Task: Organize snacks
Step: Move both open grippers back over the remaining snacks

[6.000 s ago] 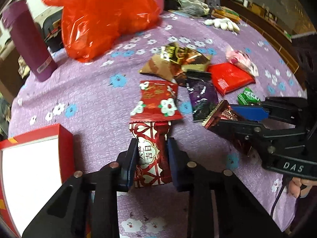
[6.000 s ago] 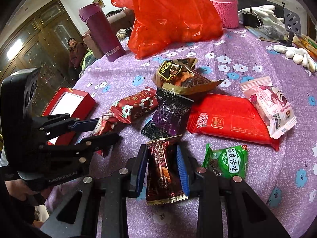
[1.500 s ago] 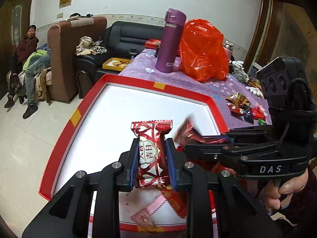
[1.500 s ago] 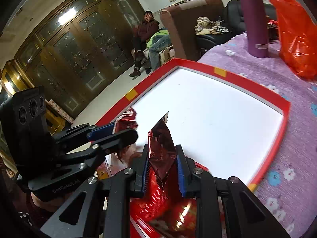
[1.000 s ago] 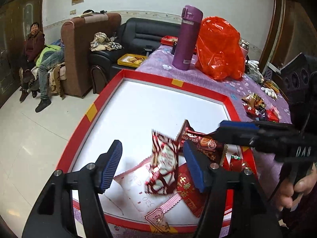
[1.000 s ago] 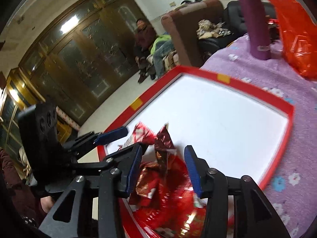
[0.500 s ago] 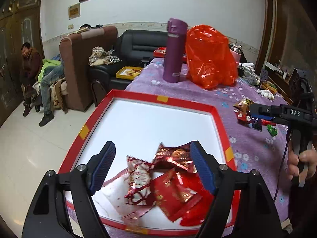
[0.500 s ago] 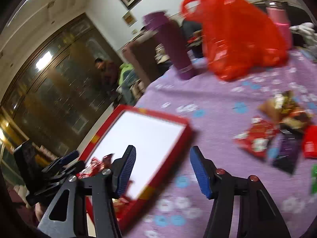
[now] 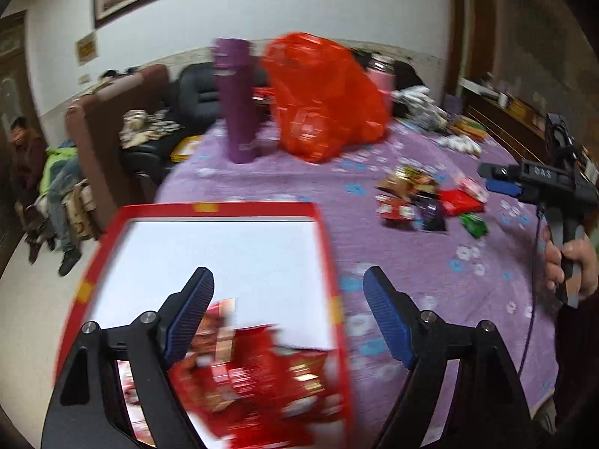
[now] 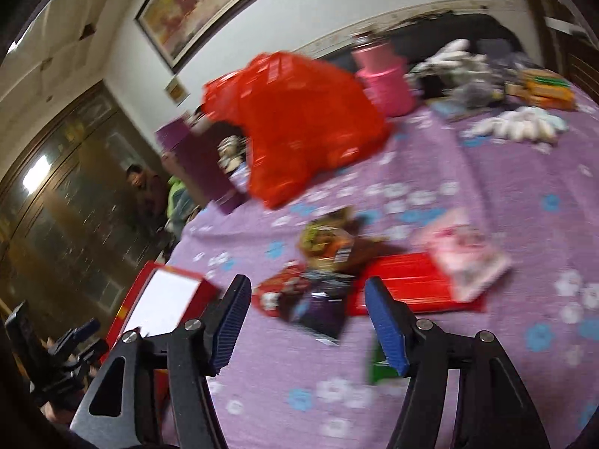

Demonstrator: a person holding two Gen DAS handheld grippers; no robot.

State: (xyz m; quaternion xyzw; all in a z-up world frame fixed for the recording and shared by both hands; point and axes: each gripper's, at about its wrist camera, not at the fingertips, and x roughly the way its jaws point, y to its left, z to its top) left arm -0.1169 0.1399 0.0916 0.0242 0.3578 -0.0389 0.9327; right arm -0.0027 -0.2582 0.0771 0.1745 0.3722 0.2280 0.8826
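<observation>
The loose snack packets (image 10: 329, 280) lie in a cluster on the purple flowered tablecloth (image 10: 505, 194), just beyond the right gripper (image 10: 305, 321) and roughly centred between its blue pads. Nearest is a dark purple packet (image 10: 322, 310), its long axis running away from the camera and tilted a little to the left; a small red flowered packet (image 10: 277, 292) touches it on the left, a flat red packet (image 10: 408, 292) lies to the right with its long side across the view, a pink packet (image 10: 464, 254) overlaps that one's far right corner, and a green packet (image 10: 380, 366) shows partly behind the right pad. Motion blur hides finer detail.

The right gripper stands wide and empty. From it the cluster is near and straight ahead — so this hand is the better placed one for the next pick, and the dark purple packet looks the easiest, since the jaws would close across its short side.

The left gripper (image 9: 288, 318), likewise spread wide with nothing between its pads, hangs over the near right part of the red-rimmed box (image 9: 217, 207), where a heap of red wrappers (image 9: 262, 374) lies. From there the cluster (image 9: 423, 202) is well apart, far and to the right.
</observation>
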